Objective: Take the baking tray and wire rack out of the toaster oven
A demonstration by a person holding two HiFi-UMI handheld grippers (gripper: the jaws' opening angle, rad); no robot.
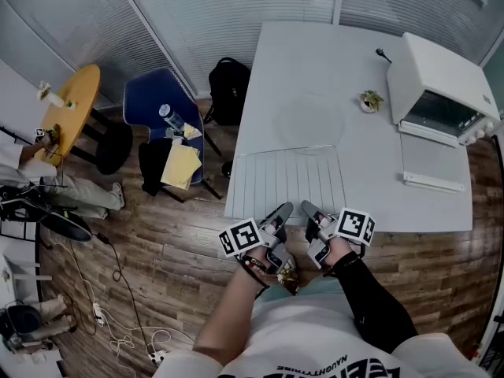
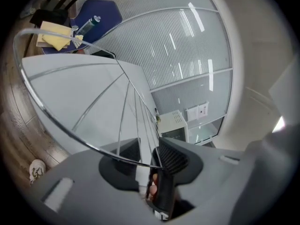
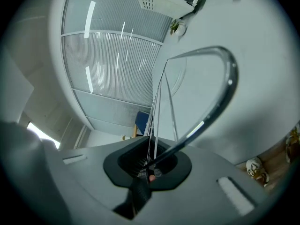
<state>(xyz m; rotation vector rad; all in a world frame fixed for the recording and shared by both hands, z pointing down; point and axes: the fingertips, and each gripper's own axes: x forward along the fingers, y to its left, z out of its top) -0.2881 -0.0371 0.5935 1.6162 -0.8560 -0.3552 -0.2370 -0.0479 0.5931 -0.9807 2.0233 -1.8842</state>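
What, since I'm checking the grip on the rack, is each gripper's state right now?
Left gripper: open, rim of the wire rack between its jaws.
Right gripper: shut on the wire rack.

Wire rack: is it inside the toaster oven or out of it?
Out. The wire rack lies on the white table near its front edge, well apart from the toaster oven, whose door hangs open.
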